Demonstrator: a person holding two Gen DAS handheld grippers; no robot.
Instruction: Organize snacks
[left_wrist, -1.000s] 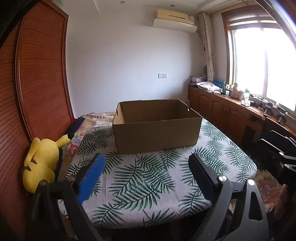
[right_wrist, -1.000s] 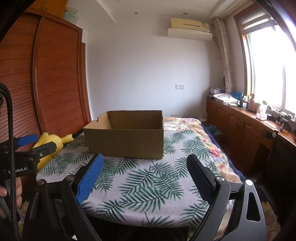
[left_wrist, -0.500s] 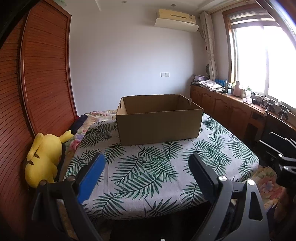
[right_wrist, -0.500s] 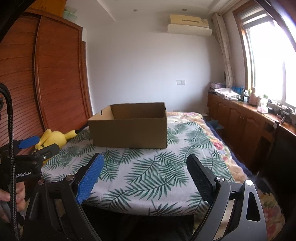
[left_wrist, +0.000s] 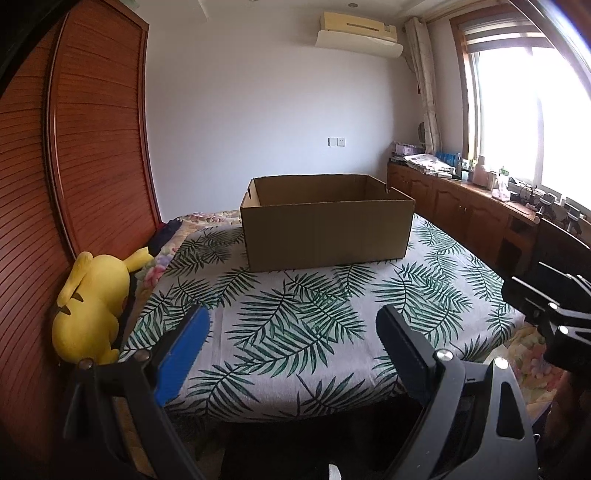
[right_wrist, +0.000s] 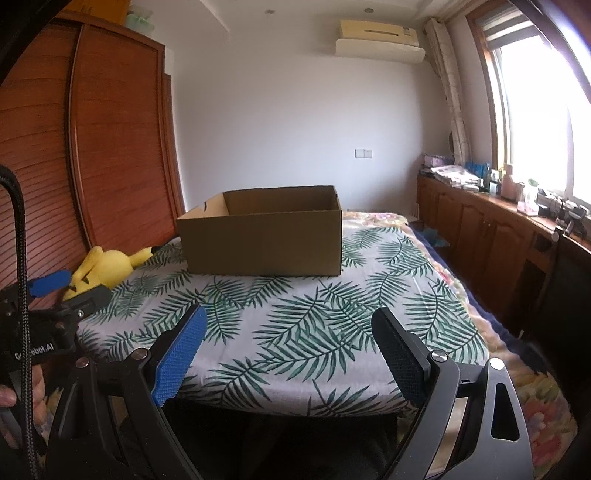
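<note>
An open brown cardboard box (left_wrist: 327, 225) stands at the far side of a table covered with a palm-leaf cloth (left_wrist: 295, 325); its inside bottom is hidden. It also shows in the right wrist view (right_wrist: 264, 238). No snacks are in sight. My left gripper (left_wrist: 291, 317) is open and empty, held before the table's near edge, well short of the box. My right gripper (right_wrist: 288, 317) is open and empty too, at the near edge. The left gripper shows at the left of the right wrist view (right_wrist: 55, 288).
A yellow plush toy (left_wrist: 92, 306) lies left of the table against a wooden wardrobe (left_wrist: 74, 166). A bed with a floral cover (right_wrist: 388, 221) lies behind. Wooden cabinets (right_wrist: 480, 221) with clutter run under the window on the right.
Both grippers have pulled back and lowered from the table; the box now looks smaller and farther, and the table's near edge shows. Both stay open.
</note>
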